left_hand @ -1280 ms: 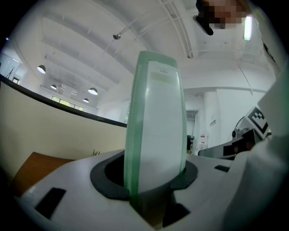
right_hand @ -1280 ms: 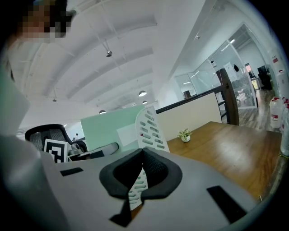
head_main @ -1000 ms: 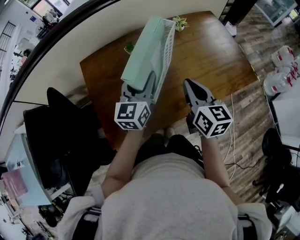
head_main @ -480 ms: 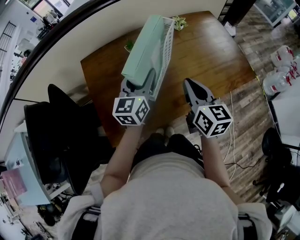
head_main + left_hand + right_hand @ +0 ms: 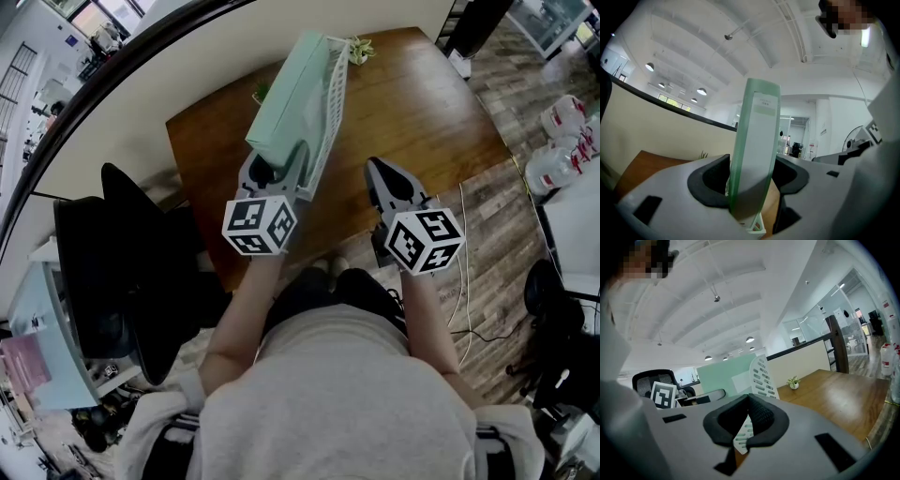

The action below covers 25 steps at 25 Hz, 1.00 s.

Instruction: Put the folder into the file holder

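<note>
A pale green folder [image 5: 291, 98] stands on edge in the white slotted file holder [image 5: 334, 103] on the wooden table [image 5: 422, 103]. My left gripper [image 5: 277, 166] is at the folder's near end. Its jaws have just been opening and now stand wide, with the folder [image 5: 757, 140] between them. A gap shows on the right side, and the pads do not squeeze it. The holder's base [image 5: 757, 228] shows just below. My right gripper [image 5: 377, 173] hovers over the table's front edge, right of the holder, shut and empty. Its view shows the gripper [image 5: 744, 419], the holder [image 5: 761, 376] and the folder [image 5: 724, 376] ahead.
Two small potted plants [image 5: 359, 45] [image 5: 260, 93] stand at the table's far side against the cream partition. A black office chair [image 5: 131, 272] stands left of the person. White canisters [image 5: 562, 141] sit on the plank floor at the right.
The left gripper's jaws have spread wider around the folder's near end. The folder stays upright in the holder, and the right gripper has not moved.
</note>
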### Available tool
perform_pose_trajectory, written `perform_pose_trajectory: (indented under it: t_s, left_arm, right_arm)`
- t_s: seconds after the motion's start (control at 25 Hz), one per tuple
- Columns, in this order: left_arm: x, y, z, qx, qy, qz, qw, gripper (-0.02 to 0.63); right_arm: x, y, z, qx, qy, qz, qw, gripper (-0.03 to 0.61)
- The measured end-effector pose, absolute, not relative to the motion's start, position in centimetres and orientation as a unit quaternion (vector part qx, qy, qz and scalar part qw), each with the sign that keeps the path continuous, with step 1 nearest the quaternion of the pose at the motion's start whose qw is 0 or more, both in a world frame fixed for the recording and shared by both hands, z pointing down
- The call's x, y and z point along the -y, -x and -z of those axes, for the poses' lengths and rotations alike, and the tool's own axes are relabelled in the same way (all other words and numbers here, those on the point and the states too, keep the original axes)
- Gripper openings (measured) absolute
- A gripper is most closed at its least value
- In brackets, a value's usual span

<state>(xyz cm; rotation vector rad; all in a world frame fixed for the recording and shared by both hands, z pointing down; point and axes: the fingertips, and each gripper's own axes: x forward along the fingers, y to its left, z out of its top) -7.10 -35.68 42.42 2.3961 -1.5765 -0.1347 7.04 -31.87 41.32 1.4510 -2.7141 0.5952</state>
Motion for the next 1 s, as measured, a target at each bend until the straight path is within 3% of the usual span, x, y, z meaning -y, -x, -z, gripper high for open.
perform_pose_trajectory:
  t_s: [0.76, 1.0]
  left_arm:
    - [31.7, 8.0, -39.7, 0.542, -0.822, 0.092, 0.152, 0.262]
    - [30.4, 8.1, -39.0, 0.545, -0.820, 0.106, 0.142, 0.207]
  right_arm:
    - [30.0, -6.7, -40.2, 0.874, -0.451, -0.178, 0.008, 0.011]
    - [29.6, -6.7, -40.2, 0.873, -0.454, -0.177, 0.011, 0.011]
